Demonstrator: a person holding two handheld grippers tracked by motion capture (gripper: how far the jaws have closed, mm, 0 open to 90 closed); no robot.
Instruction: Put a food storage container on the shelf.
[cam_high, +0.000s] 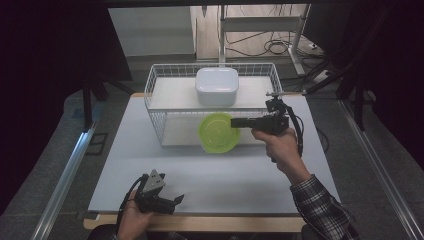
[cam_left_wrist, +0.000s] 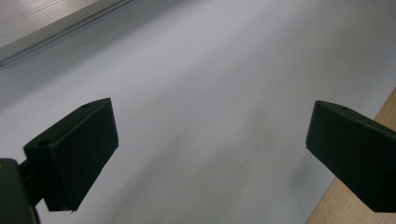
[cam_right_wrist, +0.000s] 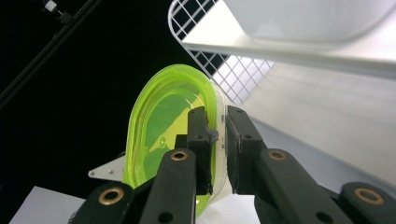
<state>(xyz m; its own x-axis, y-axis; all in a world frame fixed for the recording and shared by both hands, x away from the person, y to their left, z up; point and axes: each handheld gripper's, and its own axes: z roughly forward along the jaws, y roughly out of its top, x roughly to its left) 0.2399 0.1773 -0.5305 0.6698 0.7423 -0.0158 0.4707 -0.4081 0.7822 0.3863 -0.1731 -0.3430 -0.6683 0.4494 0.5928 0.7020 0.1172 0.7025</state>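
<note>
So from the high view you get the whole layout: a white wire rack (cam_high: 160, 107) sits at the far middle of the desk (cam_high: 200, 175), with a white lidded container (cam_high: 217, 86) on its upper shelf. The right tool (cam_high: 236, 123) reaches in from the right, level, and has a lime green plastic plate (cam_high: 216, 134) by its right-hand edge, just in front of the rack's lower opening. The plate reads as a plain flat green disc from up there.

The right tool's own view is where the grip gets clear: the two black jaws are pinched narrow on the plate's (cam_right_wrist: 163, 126) rim, one pad inside, one outside. You can also see the plate is see-through, with a raised lip and a shallow well, and that it's tilted up on edge rather than lying flat. The rack's grid (cam_right_wrist: 219, 70) and the container's white underside (cam_right_wrist: 317, 18) sit right behind it.

The left tool (cam_high: 172, 201) rests near the desk's front edge, off to the left, well apart from everything. Its own view shows the jaws spread wide over bare white desk (cam_left_wrist: 210, 93), nothing between them.
</note>
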